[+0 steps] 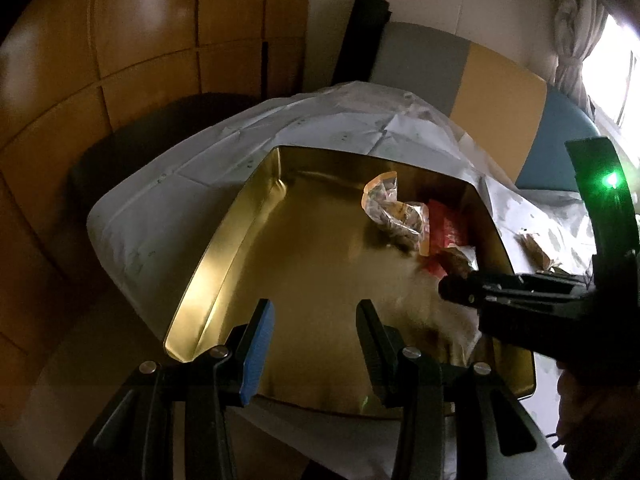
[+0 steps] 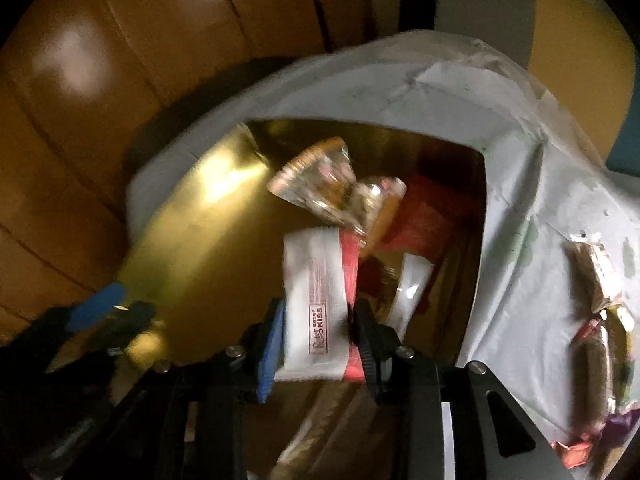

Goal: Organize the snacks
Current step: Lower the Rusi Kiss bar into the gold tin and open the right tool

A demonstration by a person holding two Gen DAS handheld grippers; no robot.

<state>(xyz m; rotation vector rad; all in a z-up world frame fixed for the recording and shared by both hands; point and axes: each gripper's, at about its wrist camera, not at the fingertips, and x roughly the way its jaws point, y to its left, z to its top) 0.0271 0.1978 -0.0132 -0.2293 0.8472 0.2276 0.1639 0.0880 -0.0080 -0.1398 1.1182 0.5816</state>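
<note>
Clamped between the pads of the right gripper (image 2: 320,334) is a white snack packet (image 2: 316,304) with a red strip along one side; its long axis runs away from the gripper toward the far wall of the gold tin (image 2: 192,240), over which it hangs. Red print along the packet reads "KISS"; the smaller lettering is too blurred to read. Deeper in the tin lie a clear wrapper with an orange edge (image 2: 320,180) and a red packet (image 2: 424,220). To the right of the tin, more wrapped snacks (image 2: 596,320) lie on the white, creased table cover (image 2: 520,260). Over the tin's near edge, the left gripper (image 1: 316,344) stands with jaws apart, holding nothing. Behind the tin are glossy wooden panels (image 1: 140,40) and a curtained window (image 1: 580,40).
</note>
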